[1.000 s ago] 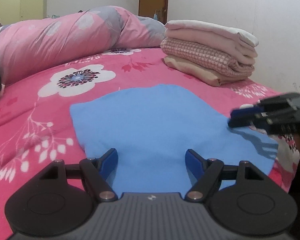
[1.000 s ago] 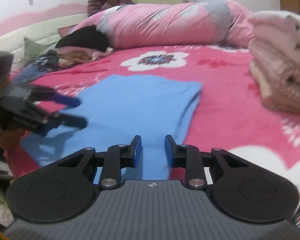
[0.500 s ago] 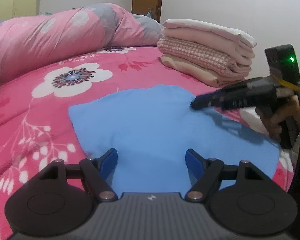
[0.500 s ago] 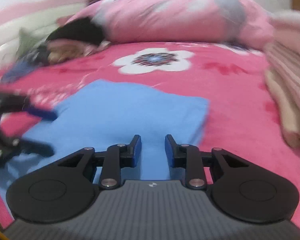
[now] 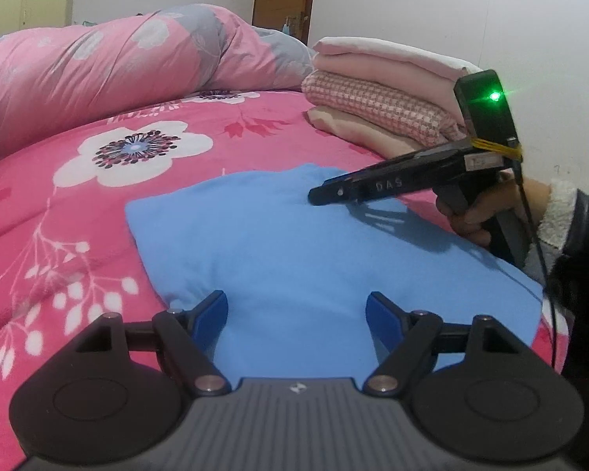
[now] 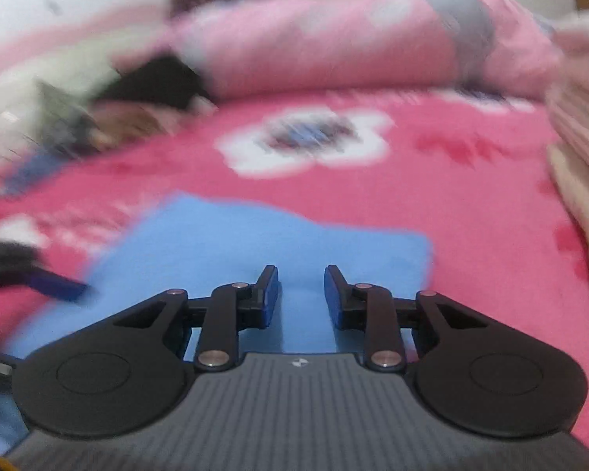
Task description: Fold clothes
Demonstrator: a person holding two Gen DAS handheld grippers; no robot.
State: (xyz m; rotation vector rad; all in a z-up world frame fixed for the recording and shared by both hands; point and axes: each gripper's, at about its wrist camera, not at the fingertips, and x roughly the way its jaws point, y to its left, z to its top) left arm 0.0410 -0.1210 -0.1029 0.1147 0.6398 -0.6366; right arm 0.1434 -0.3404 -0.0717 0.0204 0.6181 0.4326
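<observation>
A blue garment (image 5: pixel 306 243) is lying flat on a pink floral bedspread (image 5: pixel 110 180), near a stack of folded clothes (image 5: pixel 381 102). The left gripper (image 5: pixel 296 310) is hovering over the garment's near edge, its jaws standing wide and gripping nothing. The right gripper (image 6: pixel 300 290) is reaching over the cloth's far corner, its jaws sitting narrowly apart with nothing pinched between them.

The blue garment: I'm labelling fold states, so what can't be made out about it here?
- Blue garment, left wrist view: near edge hidden behind left gripper.
- Right wrist view: motion blur smears its edges.
- Right gripper, left wrist view: seen side-on, so contact with cloth is unclear.
- Garment type: no sleeves or collar visible.
</observation>
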